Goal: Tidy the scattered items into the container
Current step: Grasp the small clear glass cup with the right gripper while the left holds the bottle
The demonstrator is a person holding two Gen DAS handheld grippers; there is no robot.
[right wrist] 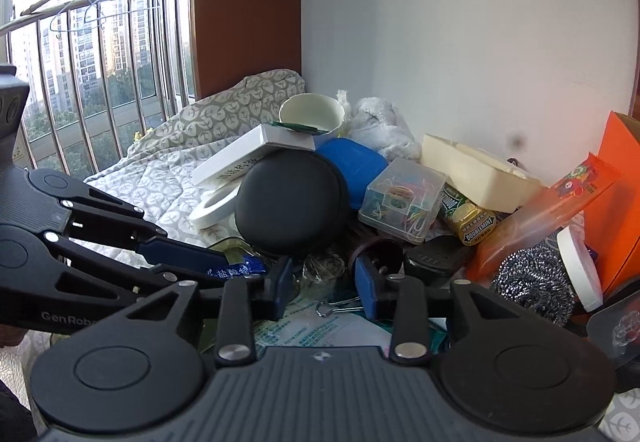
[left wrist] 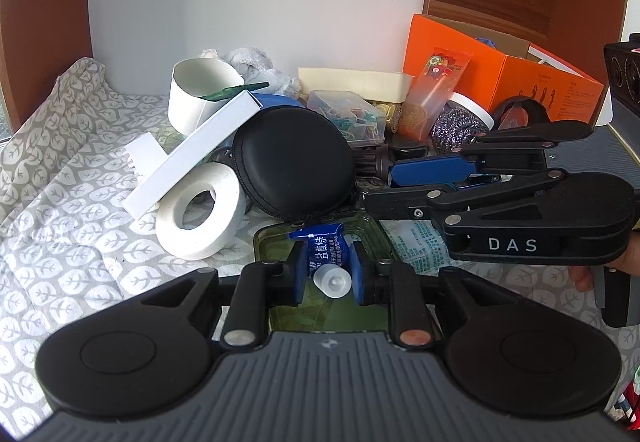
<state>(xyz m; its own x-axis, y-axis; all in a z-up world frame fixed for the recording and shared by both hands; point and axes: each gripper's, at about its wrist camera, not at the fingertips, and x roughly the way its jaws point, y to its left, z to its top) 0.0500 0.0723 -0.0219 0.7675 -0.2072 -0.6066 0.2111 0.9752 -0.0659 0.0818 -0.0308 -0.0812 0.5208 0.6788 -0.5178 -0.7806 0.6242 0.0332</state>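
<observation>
In front of the black round case [left wrist: 294,162], the left gripper [left wrist: 326,274] is clamped on a small blue tube [left wrist: 320,252].
Right of that case, the right gripper [right wrist: 324,288] stands apart over a binder clip [right wrist: 338,308]; the orange box [left wrist: 520,78] lies well right.

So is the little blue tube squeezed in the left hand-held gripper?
Yes, the left hand-held gripper has both blue pads pressed against the small blue tube, whose white cap points toward the camera.

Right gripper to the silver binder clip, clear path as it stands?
Probably yes. The binder clip lies on the paper packet just ahead of the right gripper, between its open fingers, with nothing on top of it.
</observation>
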